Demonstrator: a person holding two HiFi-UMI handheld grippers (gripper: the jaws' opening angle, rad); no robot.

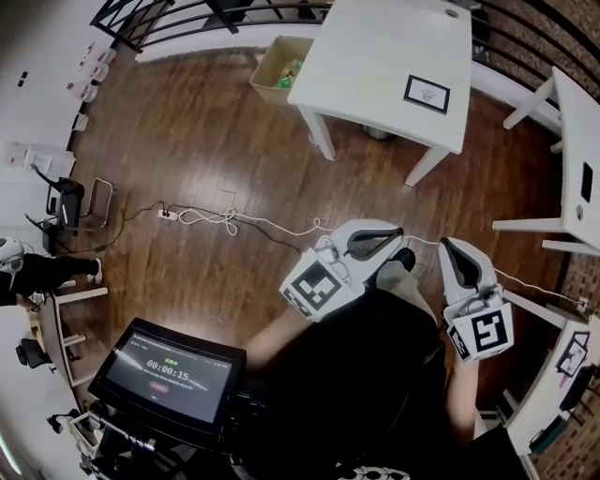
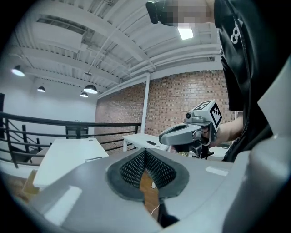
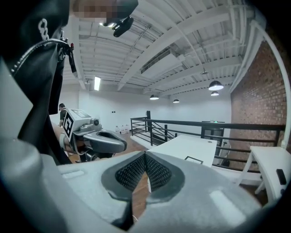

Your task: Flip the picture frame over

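Observation:
The picture frame (image 1: 427,94), black-edged with a white middle, lies flat on the right part of the white table (image 1: 375,47) far ahead of me. In the right gripper view the frame (image 3: 194,159) shows as a thin dark outline on that table (image 3: 182,145). Both grippers are held close to my body, well short of the table. My left gripper (image 1: 397,232) is shut with nothing in it, its meshed pads (image 2: 136,166) meeting. My right gripper (image 1: 447,246) is shut and empty too, its pads (image 3: 154,170) pressed together. Each gripper sees the other, the right gripper (image 2: 188,132) and the left gripper (image 3: 97,139).
A cardboard box (image 1: 277,66) with green items stands on the floor left of the table. Cables and a power strip (image 1: 169,214) cross the wooden floor. A second white table (image 1: 572,159) is at the right. A screen with a timer (image 1: 169,375) sits at my lower left. A black railing (image 1: 206,14) runs behind.

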